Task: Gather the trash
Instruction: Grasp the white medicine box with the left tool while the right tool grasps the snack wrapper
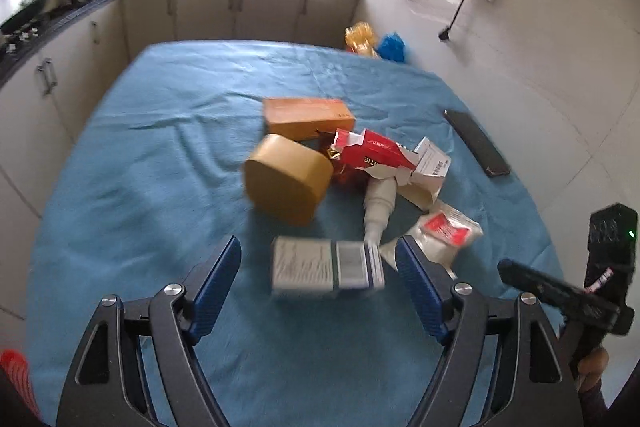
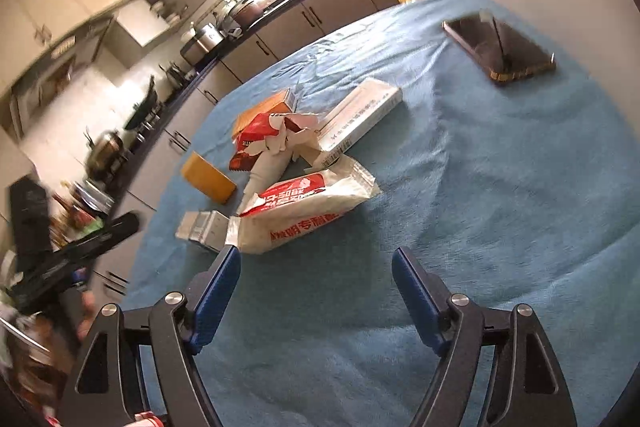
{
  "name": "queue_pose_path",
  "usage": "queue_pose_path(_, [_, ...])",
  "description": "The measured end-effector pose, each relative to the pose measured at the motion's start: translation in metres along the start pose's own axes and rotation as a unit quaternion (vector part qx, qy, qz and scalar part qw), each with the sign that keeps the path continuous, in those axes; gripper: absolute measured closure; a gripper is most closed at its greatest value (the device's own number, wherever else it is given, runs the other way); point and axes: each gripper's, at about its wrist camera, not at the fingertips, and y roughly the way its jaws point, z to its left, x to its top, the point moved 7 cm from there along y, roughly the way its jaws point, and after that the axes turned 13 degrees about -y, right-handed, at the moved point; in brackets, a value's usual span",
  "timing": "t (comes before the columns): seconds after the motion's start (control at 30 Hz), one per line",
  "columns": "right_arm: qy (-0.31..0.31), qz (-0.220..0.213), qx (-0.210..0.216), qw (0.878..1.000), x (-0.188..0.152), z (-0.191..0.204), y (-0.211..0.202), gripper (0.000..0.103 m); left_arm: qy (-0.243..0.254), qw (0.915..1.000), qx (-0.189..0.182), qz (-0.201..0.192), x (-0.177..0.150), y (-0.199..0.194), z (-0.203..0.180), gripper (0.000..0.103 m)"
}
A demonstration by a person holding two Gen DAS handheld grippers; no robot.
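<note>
A pile of trash lies on the blue cloth (image 1: pixel 140 187). In the left wrist view my left gripper (image 1: pixel 318 255) is open, its jaws on either side of a small white and grey carton (image 1: pixel 326 267). Behind it lie a tan rounded box (image 1: pixel 286 179), an orange box (image 1: pixel 308 117), a torn red carton (image 1: pixel 374 153), a white bottle (image 1: pixel 378 209) and a white pouch with a red label (image 1: pixel 440 233). In the right wrist view my right gripper (image 2: pixel 316 263) is open and empty just in front of the white pouch (image 2: pixel 304 207). A long white box (image 2: pixel 360 117) lies behind.
A dark phone (image 1: pixel 476 143) lies on the cloth at the right, also seen in the right wrist view (image 2: pixel 500 45). Kitchen cabinets and a cluttered counter (image 1: pixel 240 3) run behind and left of the table. Yellow and blue bags (image 1: pixel 376 43) sit beyond the far edge.
</note>
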Motion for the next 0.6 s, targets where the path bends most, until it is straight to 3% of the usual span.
queue_pose_path(0.2, [0.044, 0.015, 0.057, 0.997, 0.003, 0.002, 0.020, 0.021, -0.007, 0.9951, -0.046, 0.087, -0.007, 0.048, -0.005, 0.025])
queue_pose_path(0.33, [0.057, 0.021, 0.067, 0.996, 0.013, 0.002, 0.032, 0.021, 0.011, 0.9884, -0.085, 0.126, -0.032, 0.047, -0.011, 0.025])
queue_pose_path(0.47, [0.066, 0.024, 0.066, 0.995, 0.022, -0.002, 0.044, 0.021, 0.041, 0.9845, -0.098, 0.139, -0.063, 0.032, -0.021, 0.025])
queue_pose_path(0.6, [0.057, 0.023, 0.048, 0.997, 0.028, 0.001, 0.050, 0.021, 0.091, 0.9841, -0.092, 0.122, -0.085, 0.022, -0.038, 0.025])
